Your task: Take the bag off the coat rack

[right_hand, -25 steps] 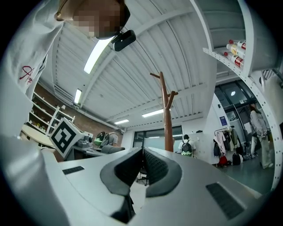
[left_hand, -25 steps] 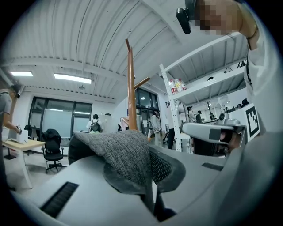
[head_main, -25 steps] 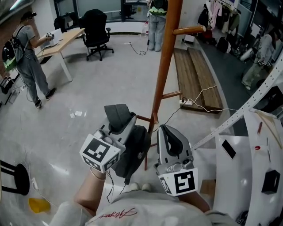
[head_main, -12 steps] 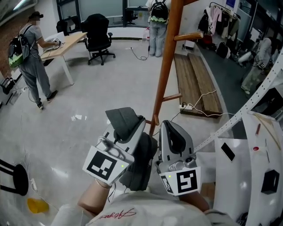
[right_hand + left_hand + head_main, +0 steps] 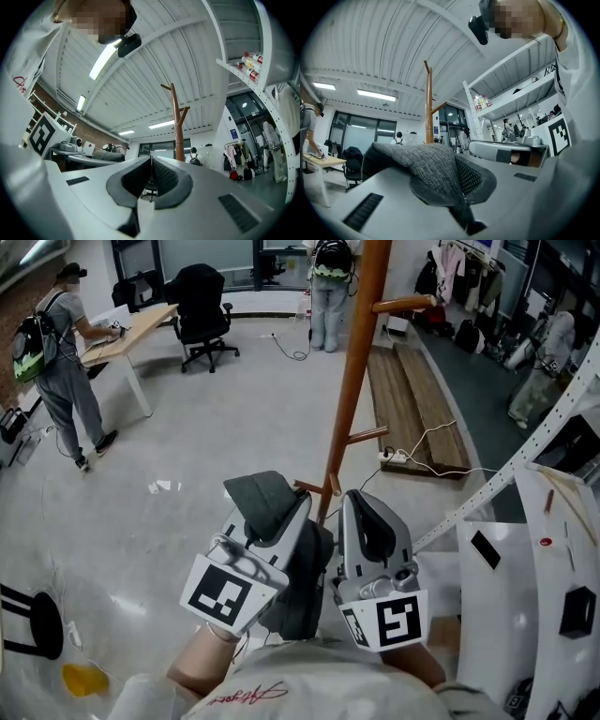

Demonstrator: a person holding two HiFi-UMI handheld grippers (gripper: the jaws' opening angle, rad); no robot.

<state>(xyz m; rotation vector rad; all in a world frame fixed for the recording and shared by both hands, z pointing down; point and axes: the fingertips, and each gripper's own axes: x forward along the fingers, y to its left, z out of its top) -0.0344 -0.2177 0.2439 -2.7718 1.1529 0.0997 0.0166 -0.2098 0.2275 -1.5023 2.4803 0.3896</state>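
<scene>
In the head view the left gripper [image 5: 274, 510] sits low and close to the person's body, just beside the foot of the coat rack [image 5: 349, 399]. A flap of the bag [image 5: 255, 491] folds over its tips, and the bag's darker bulk sags beneath, between the two tools. The bag appears to be kept there because it has cleared the rack: no part of it hangs on the pegs [image 5: 403, 304] higher up the pole, though I cannot tell whether it brushes the short stub lowest down. The right gripper [image 5: 367, 512] rides alongside, on the near side of the pole, and carries none of the load. The pole is smooth, round, reddish-brown wood with angled pegs, and it stands on a pale glossy floor [image 5: 187, 456]. In the left gripper view the jaws are clamped nearly together on the bag, pinching a fold of coarse grey knit. The knit is soft and limp, so it drapes over one jaw and hides that jaw's pad, while the other jaw's dimpled dark pad [image 5: 469, 177] shows bare. The rack rises well beyond the fabric. In the right gripper view the jaws are pressed together with nothing between them, their ribbed black pads set in smooth grey plastic. The rack stands upright well beyond them.
</scene>
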